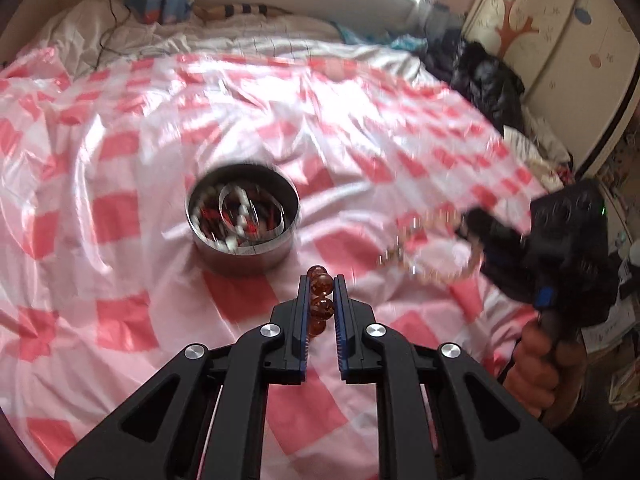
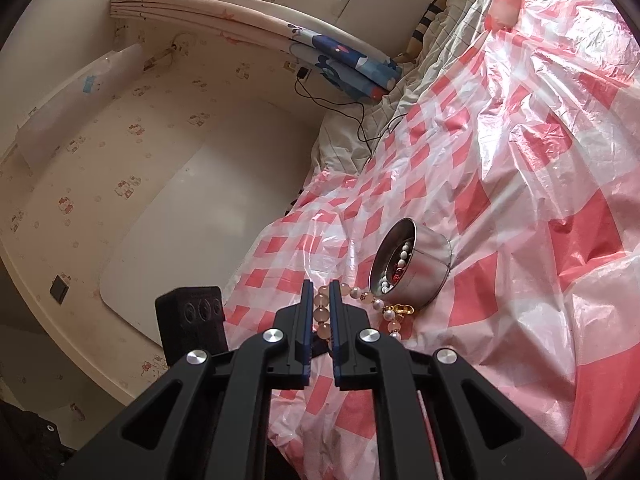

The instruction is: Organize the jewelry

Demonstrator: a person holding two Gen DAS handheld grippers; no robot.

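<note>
Held amber beads [image 1: 320,304] tight in left gripper [image 1: 320,280], pink beads [image 2: 322,312] tight in right gripper [image 2: 320,284], could have slipped, missing tin [image 2: 432,264].

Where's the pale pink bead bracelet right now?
The pale pink bead bracelet is pinched in the right gripper, hanging just left of the metal tin above the checkered sheet.

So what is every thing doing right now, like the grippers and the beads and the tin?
Left gripper: shut on amber bead bracelet.
Right gripper: shut on pale pink bead bracelet, which hangs loose.
Round metal tin: open, no lid, upright on checked plastic sheet, holds beaded jewelry.
</note>
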